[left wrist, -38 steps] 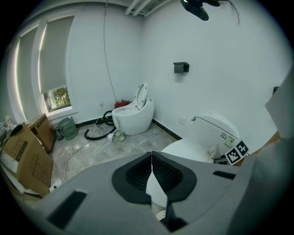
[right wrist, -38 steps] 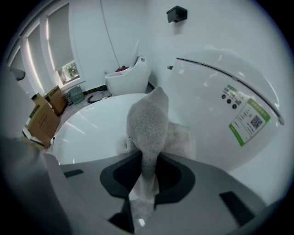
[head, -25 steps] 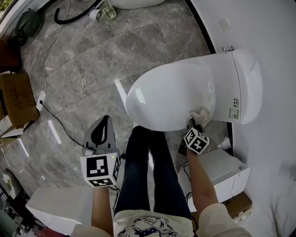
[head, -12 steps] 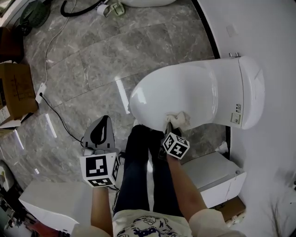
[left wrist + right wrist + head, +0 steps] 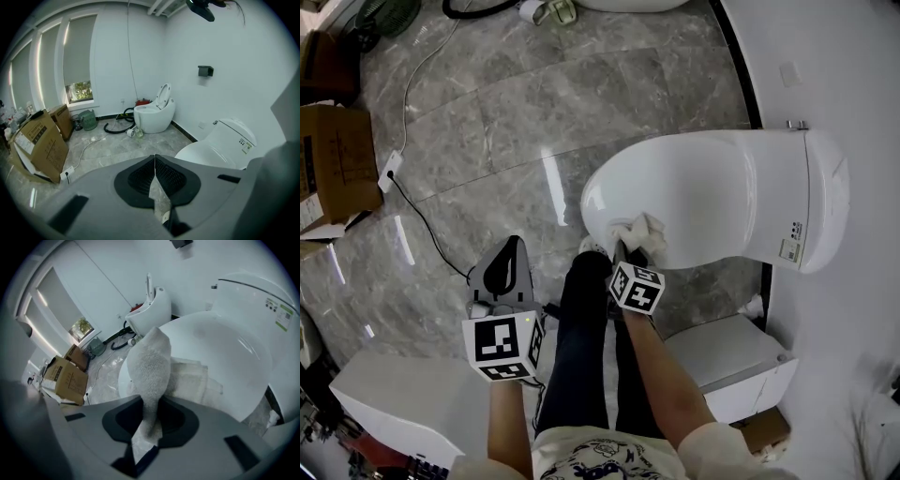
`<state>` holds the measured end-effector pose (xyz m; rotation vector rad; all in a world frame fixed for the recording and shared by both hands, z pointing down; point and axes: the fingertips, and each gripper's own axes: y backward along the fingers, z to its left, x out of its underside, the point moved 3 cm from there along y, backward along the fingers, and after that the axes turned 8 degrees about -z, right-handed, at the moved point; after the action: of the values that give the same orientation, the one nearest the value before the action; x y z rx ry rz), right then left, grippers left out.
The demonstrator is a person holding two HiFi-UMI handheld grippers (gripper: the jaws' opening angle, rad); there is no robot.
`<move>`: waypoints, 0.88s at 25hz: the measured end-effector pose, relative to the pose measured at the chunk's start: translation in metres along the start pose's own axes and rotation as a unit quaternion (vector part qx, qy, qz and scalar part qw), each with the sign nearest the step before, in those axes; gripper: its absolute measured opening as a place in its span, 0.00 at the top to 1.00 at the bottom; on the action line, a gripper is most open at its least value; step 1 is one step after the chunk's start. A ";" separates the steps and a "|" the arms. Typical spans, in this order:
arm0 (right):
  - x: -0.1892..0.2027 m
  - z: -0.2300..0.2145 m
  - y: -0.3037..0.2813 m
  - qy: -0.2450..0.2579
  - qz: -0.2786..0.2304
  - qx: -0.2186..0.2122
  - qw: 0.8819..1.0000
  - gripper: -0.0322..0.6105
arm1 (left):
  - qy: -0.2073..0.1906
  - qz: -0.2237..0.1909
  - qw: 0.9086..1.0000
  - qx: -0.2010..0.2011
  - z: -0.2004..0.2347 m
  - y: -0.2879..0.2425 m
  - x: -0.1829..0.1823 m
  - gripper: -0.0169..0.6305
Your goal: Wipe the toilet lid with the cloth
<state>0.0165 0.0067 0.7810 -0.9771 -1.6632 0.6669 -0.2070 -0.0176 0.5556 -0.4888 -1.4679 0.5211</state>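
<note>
A cardboard box and power strip lie on the grey floor.

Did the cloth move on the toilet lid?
Yes. The cloth, in the right gripper, slid along the lid away from the label, toward its front.

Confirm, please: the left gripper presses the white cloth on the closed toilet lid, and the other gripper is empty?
No. The right gripper holds the cloth on the closed toilet lid, as the right gripper view shows; the left gripper is the empty one.
</note>
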 end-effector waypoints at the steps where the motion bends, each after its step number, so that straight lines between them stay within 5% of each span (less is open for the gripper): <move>1: 0.000 0.007 -0.003 0.012 0.004 -0.008 1.000 0.84 | 0.002 0.001 1.000 -0.002 0.003 0.001 0.002 0.96; 17: -0.003 0.051 -0.020 0.048 0.067 -0.048 0.995 0.84 | 0.018 -0.002 1.000 -0.024 0.023 0.019 0.007 0.96; 22: -0.043 0.057 -0.002 0.053 0.026 -0.063 0.996 0.84 | 0.016 -0.023 0.999 -0.025 0.023 0.022 -0.018 0.96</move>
<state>-0.0336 -0.0286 0.7443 -1.1305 -1.6057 0.5387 -0.2314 -0.0111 0.5287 -0.4982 -1.4615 0.4391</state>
